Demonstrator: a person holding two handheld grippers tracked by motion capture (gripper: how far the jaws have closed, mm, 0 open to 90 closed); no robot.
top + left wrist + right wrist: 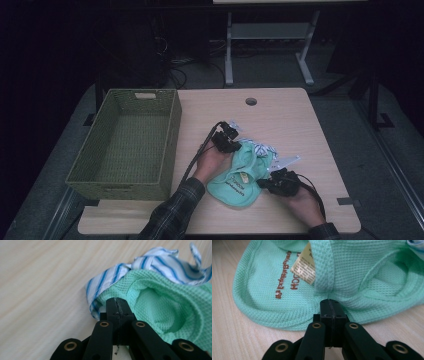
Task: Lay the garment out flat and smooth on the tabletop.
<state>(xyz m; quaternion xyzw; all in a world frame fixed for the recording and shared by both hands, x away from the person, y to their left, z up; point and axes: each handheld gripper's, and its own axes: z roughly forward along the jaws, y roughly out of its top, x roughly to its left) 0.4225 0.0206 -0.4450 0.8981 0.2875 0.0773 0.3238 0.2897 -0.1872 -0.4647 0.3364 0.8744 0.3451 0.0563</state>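
A mint green knit cloth (239,184) with brown lettering and a cream tag (304,264) lies bunched on the wooden table (290,117). A blue-and-white striped cloth (155,261) lies under its far edge. My left gripper (238,146) is shut, its tips pinching the green cloth (160,300) at the far-left edge beside the stripes. My right gripper (261,184) is shut on the near-right edge of the green cloth (352,272), which puckers into the jaw tips. A hand holds each gripper, and a plaid sleeve covers the left forearm.
A green woven basket (172,132) with nothing in it stands on the table's left side, close to the left hand. A white strip (287,161) pokes out right of the cloths. A round hole (251,101) sits near the far edge. Desk legs and cables stand beyond the table.
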